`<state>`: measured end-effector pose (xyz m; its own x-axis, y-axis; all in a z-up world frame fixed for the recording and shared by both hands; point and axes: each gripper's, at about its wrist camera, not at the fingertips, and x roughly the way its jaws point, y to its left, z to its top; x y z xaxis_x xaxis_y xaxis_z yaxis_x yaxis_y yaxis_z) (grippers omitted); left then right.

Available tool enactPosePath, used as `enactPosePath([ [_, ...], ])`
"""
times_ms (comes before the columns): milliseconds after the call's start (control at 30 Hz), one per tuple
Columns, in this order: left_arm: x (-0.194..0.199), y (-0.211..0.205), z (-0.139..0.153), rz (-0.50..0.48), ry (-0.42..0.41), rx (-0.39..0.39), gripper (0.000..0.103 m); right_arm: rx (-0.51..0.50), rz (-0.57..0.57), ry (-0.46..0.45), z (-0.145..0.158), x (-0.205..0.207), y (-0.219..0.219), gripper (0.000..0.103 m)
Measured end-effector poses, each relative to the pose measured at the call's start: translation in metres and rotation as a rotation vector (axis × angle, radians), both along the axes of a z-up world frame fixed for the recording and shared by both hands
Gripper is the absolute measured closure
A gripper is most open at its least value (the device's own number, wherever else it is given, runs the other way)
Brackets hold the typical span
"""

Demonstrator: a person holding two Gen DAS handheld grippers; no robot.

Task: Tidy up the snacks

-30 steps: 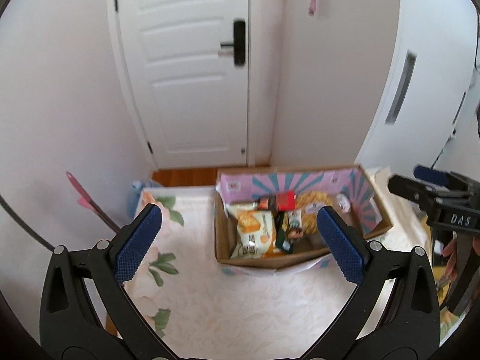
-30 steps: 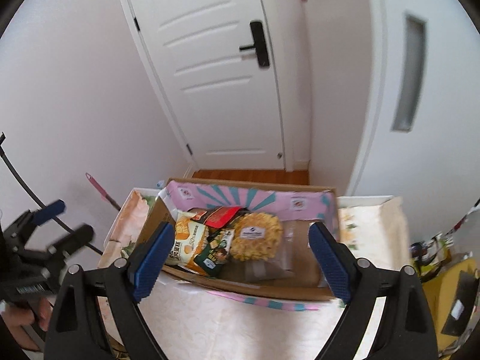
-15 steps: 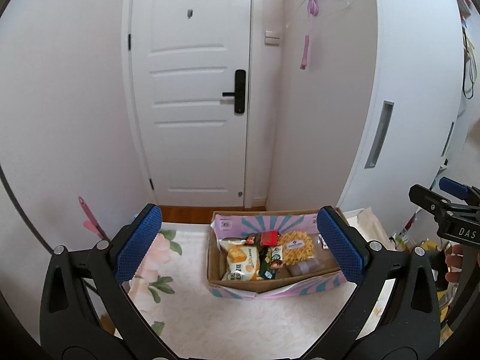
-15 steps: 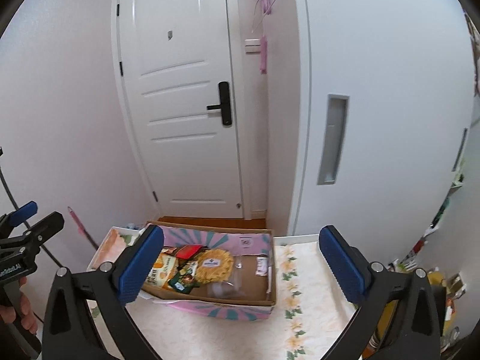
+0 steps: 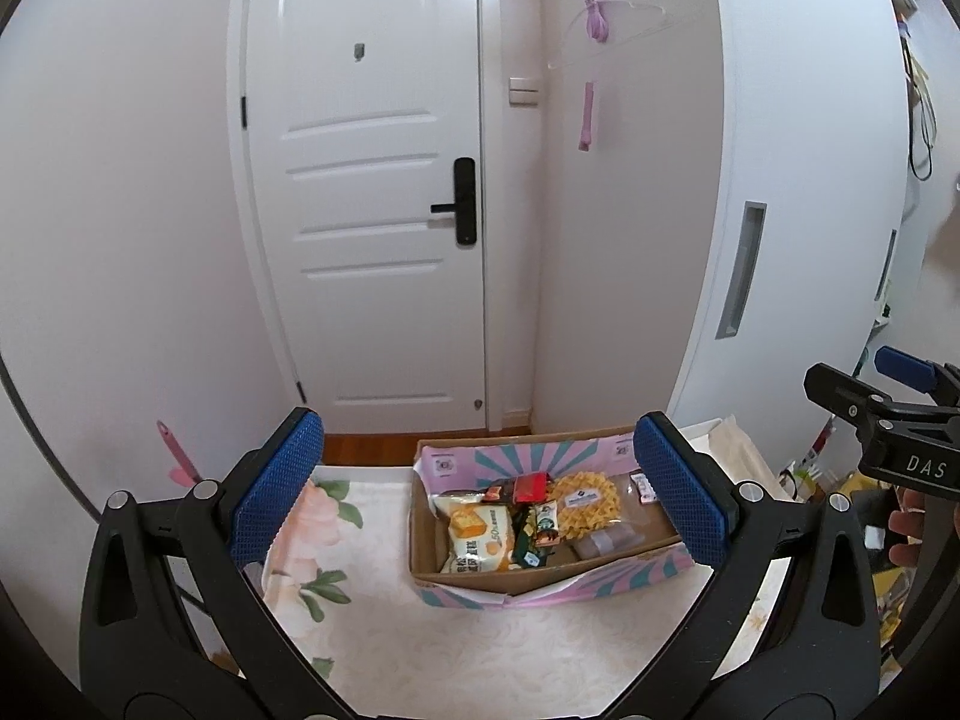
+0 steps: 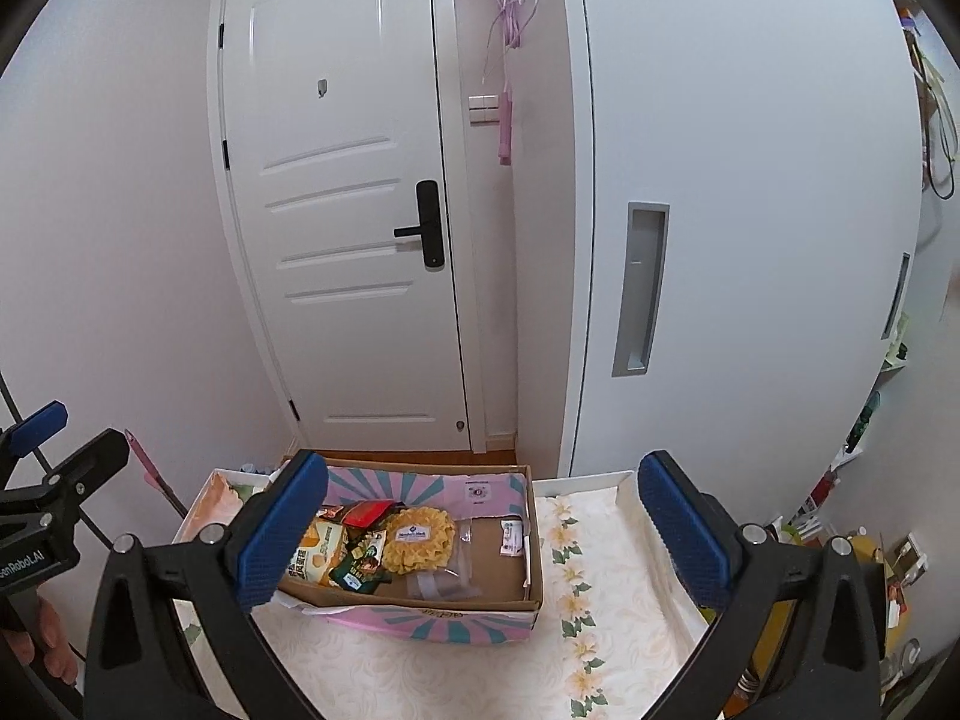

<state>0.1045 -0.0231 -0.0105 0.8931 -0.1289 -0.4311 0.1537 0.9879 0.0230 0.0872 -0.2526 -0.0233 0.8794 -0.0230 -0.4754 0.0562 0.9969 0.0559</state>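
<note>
Cardboard box (image 6: 420,603): matt brown inside, printed paper outside. Snack packets (image 5: 477,540): glossy plastic film. Floral cloth (image 6: 606,630): soft, matt. Gripper pads (image 5: 273,495): blue, rough-textured. Door (image 5: 372,180): smooth, painted white.

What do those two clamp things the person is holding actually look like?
Each is a black plastic clamp-like frame with silver rivets and two fingers tipped with blue textured pads. The right gripper shows "DAS" in white lettering on its side, the left gripper "enRoboLAI". Each also has a small blue-tipped lever. No sleeves show.
</note>
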Motion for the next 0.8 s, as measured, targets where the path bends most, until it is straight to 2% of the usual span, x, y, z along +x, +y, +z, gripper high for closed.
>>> enactPosePath([
  [800,-0.0006,-0.0015,-0.0028,-0.009,0.012,-0.003,0.0,-0.017,-0.024,0.003,-0.001,-0.0015,-0.0012,0.0],
])
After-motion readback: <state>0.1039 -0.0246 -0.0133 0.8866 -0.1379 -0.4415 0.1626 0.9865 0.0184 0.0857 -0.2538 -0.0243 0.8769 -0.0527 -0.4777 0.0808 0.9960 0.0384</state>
